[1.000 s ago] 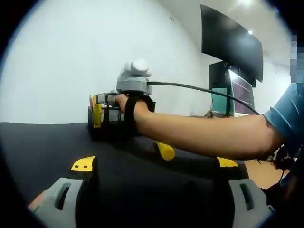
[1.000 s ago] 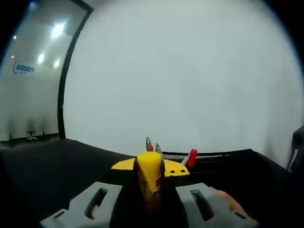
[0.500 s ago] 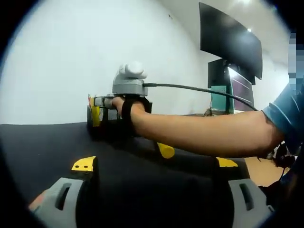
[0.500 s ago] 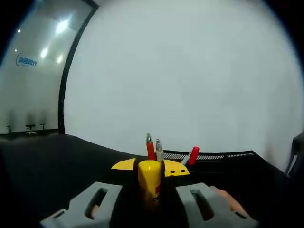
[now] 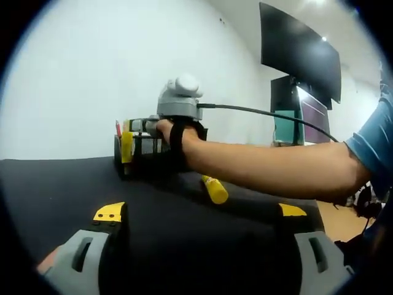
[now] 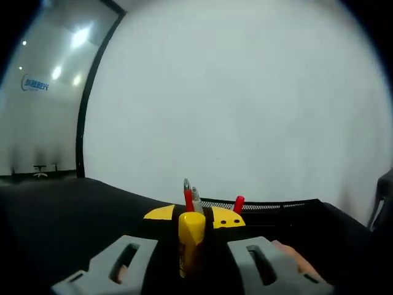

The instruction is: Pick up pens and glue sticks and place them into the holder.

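The yellow glue stick [image 6: 191,246] stood upright, pinched between the jaws of the right gripper [image 6: 191,261], just short of the black mesh holder [image 6: 270,209] where red pens [image 6: 188,198] already stood; it looked light, stiff and smooth-sided, best held mid-barrel; a second glue stick [image 5: 215,189] lay on the black table [image 5: 61,184] near the holder; the left gripper [image 5: 199,236] hung low with jaws spread, carrying nothing.
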{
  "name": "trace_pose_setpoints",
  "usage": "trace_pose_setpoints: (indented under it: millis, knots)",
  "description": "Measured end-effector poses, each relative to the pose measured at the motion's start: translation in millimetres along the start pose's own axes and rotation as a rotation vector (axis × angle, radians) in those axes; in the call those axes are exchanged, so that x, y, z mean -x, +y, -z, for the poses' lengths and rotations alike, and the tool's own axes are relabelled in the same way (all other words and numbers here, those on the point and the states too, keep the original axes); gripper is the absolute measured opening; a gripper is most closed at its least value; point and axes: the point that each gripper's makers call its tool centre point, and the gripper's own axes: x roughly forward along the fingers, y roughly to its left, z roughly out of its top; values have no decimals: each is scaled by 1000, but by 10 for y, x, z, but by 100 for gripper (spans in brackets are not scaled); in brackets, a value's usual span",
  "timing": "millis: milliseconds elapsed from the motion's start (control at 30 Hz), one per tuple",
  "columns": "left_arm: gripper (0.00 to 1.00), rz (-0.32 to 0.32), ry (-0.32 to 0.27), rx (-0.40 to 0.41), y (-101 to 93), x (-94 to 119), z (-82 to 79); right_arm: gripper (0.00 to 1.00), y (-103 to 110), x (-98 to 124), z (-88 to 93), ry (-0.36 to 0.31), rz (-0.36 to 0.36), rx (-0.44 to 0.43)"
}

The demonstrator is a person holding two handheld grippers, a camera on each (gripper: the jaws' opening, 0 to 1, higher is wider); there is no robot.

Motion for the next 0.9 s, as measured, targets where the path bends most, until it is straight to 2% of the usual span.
trace_pose_setpoints:
  millis: [333, 600, 900]
  knots:
    - [92, -11, 10, 3, 24, 0, 22, 17, -118, 257, -277, -36, 5, 39]
    - [91, -17, 3, 15, 43, 6, 10, 17, -447, 605, -495, -70, 48, 57]
    - [89, -25, 19, 10, 52, 2, 39, 17, -708, 1034, -489, -71, 91, 125]
